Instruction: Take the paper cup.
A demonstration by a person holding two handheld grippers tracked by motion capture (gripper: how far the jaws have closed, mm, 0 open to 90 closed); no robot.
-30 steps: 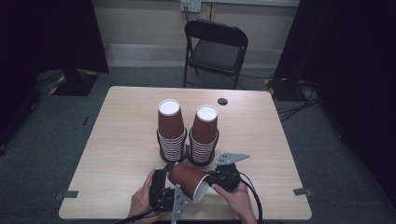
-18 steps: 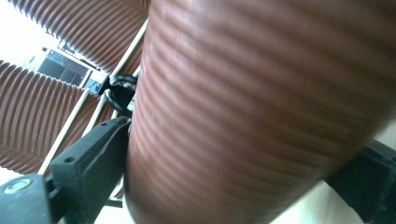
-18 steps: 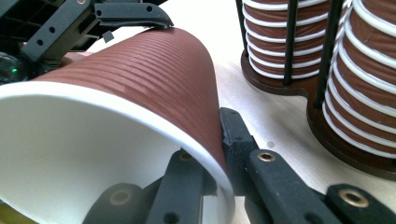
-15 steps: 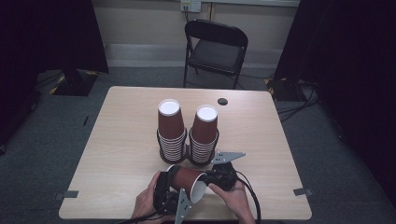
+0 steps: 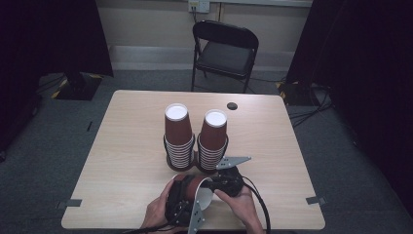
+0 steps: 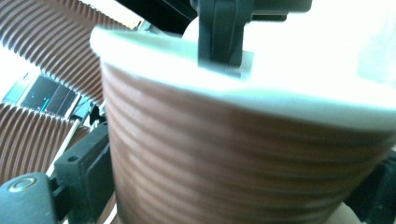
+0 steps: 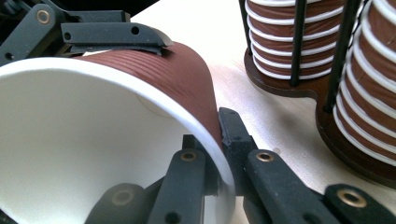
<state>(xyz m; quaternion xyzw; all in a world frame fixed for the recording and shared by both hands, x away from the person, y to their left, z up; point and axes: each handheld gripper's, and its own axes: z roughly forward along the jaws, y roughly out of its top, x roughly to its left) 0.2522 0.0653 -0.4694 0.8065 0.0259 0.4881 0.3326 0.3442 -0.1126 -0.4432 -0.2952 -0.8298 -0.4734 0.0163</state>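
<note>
A single brown ribbed paper cup (image 5: 191, 186) with a white inside lies tilted on its side between both grippers near the table's front edge. My right gripper (image 7: 219, 154) is shut on the cup's rim (image 7: 140, 100), one jaw inside the mouth and one outside. My left gripper (image 5: 179, 201) spans the cup's body (image 6: 233, 154), its fingers (image 7: 116, 35) lying against the ribbed wall. Its jaws have just closed a little onto the cup between them. The right gripper's fingers (image 6: 219, 32) bite the rim in the left gripper view.
Two tall stacks of the same cups (image 5: 178, 136) (image 5: 213, 141) stand upside down in a dark wire holder (image 7: 280, 88) just behind the grippers. A small dark disc (image 5: 232, 106) lies at the table's far right. A black folding chair (image 5: 226, 48) stands beyond the table.
The cup and both hands have shifted only slightly at the front edge. Both grippers stay at the cup.
</note>
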